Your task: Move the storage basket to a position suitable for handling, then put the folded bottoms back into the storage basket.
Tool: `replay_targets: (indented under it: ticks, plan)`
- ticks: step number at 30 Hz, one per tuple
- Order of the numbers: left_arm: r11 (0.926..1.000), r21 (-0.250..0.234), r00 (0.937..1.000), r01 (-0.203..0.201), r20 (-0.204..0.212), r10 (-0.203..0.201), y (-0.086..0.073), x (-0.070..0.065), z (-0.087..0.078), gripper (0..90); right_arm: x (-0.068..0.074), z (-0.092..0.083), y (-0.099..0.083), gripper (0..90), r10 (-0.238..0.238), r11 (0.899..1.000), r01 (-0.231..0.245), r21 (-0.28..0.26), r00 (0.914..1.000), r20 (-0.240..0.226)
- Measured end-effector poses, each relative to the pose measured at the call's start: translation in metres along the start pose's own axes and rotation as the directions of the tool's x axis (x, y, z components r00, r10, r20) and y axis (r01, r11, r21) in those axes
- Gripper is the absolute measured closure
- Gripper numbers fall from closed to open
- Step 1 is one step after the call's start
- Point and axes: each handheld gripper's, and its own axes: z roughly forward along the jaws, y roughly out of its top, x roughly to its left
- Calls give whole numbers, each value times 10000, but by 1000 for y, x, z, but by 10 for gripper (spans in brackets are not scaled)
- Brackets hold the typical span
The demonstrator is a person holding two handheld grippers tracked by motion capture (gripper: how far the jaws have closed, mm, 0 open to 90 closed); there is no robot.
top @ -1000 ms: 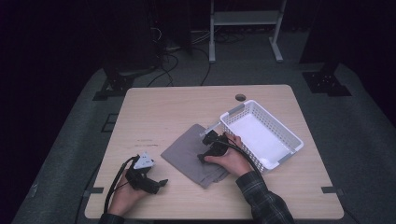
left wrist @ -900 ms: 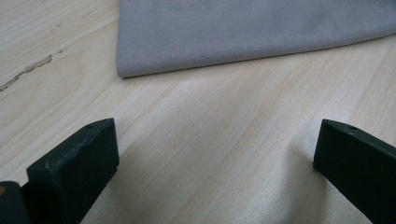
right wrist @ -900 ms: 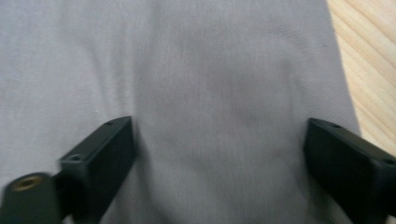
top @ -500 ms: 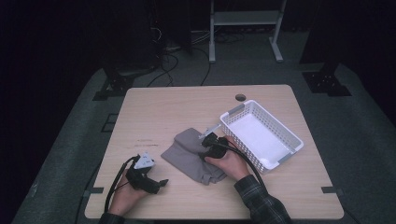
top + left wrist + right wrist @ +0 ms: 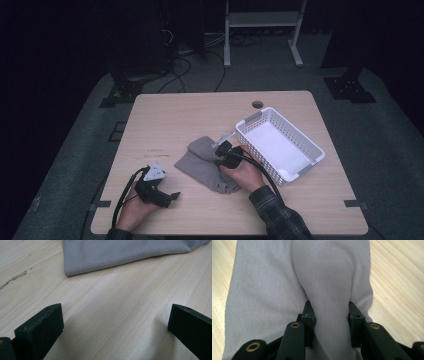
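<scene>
- Pinching grey cloth (image 5: pixel 329 282) fold with right gripper (image 5: pixel 331 315), jaws just closing onto it, probably gripping.
- Lift toward white basket (image 5: pixel 280 145) beside cloth.
- Left gripper (image 5: pixel 115 322) spread wide, idle.

Your grey cloth (image 5: pixel 202 162) lies on the desk (image 5: pixel 190 115) a little towards the near edge, roughly midway between the left and right edges. It is a plain, soft, finely woven piece, no longer flat: a fold of it (image 5: pixel 329 290) is bunched up into a raised ridge on the side nearest the right edge, while its left corner (image 5: pixel 72 267) rests flat on the wood.
</scene>
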Motion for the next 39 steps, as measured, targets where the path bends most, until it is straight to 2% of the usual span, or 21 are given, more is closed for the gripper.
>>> replay_targets:
  ticks: [7, 13, 18, 28, 39]
  plan:
    - [10000, -6, 10000, -20, -8, 20, 0, -1, 0, 0, -4, -5, 2, 667, 229, 9997, -224, 103, 9987, -464]
    - [10000, 14, 10000, -28, 4, 28, -1, -2, -1, 0, -6, -14, 4, 669, 497, 9988, -499, -11, 9956, -791]
    - [10000, 10, 10000, -40, 26, 40, -1, -2, -1, 0, -4, -23, 5, 669, 526, 9985, -538, -94, 9936, -995]
    - [10000, 6, 10000, -64, 11, 64, 0, -2, -1, 0, -6, -48, 11, 668, 554, 9977, -588, -345, 9941, -927]
    - [10000, 12, 10000, -38, 24, 38, -1, -2, -1, 0, -13, -80, 19, 668, 812, 9932, -882, -765, 9926, -900]
